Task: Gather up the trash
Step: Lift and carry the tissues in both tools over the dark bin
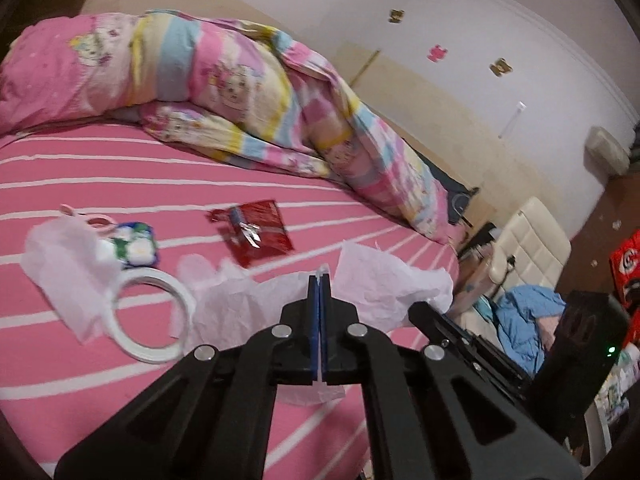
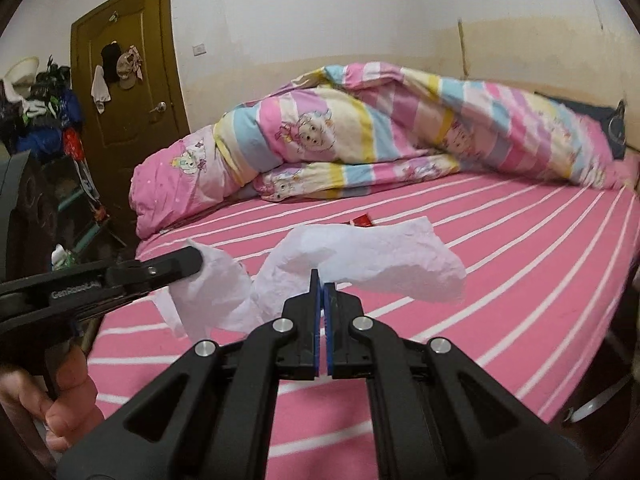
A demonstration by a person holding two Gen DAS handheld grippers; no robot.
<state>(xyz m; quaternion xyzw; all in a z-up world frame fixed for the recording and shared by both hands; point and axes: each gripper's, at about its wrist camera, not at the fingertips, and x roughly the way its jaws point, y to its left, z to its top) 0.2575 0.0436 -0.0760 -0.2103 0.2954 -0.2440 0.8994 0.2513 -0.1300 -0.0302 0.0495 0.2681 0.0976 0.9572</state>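
Your left gripper (image 1: 319, 280) has its fingers pressed together on a crumpled white tissue (image 1: 384, 280) held just above the pink striped bed (image 1: 120, 168). Your right gripper (image 2: 322, 280) is likewise clamped tight on the same tissue. Beyond, on the sheet, lie a ring of white tape (image 1: 150, 314), another tissue (image 1: 66, 268), a red wrapper (image 1: 256, 234), and farthest, the bunched cartoon quilt (image 1: 224, 80).

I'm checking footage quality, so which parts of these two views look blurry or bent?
Left wrist: the quilt and tissue are soft with motion blur, and the sheet stripes bow from the fisheye. Right wrist: the quilt's right end smears, the door leans, and dark corners vignette both views.
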